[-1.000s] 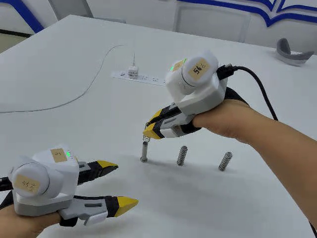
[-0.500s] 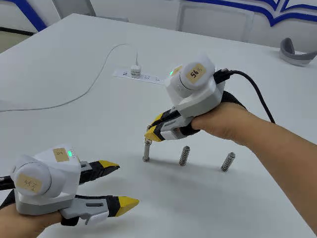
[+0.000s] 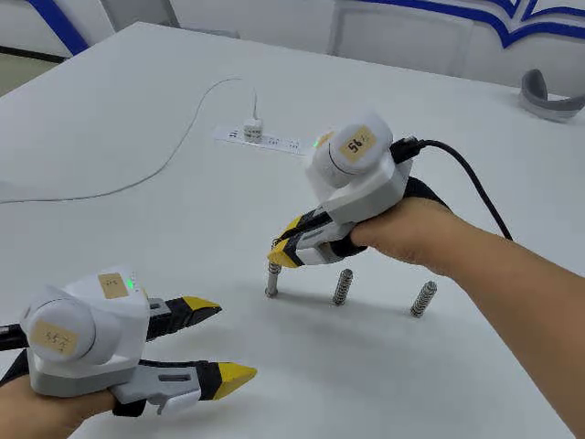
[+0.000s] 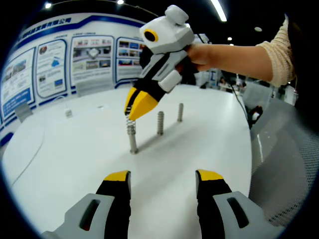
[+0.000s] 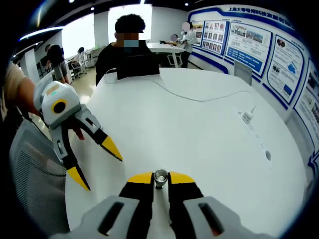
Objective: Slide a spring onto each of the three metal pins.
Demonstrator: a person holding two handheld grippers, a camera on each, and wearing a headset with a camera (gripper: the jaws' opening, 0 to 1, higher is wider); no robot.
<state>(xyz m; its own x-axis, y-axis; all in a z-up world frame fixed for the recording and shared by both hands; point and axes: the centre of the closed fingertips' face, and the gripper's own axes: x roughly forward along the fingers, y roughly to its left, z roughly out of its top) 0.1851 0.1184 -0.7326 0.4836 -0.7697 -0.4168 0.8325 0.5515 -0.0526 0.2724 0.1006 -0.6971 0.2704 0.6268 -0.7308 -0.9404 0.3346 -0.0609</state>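
Spring (image 3: 273, 270) is being eased lower onto the last bare pin (image 3: 271, 287) by the right claw (image 3: 280, 255), clamped on it — down from a second ago; the left claw (image 3: 228, 338) is being held apart, idle, over the desk (image 3: 366, 384).

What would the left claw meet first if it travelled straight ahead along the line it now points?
Probably the nearest metal pin, where the right claw holds a spring. That pin stands just left of the midline of the left claw, within the span of its open jaws; depth is unclear.
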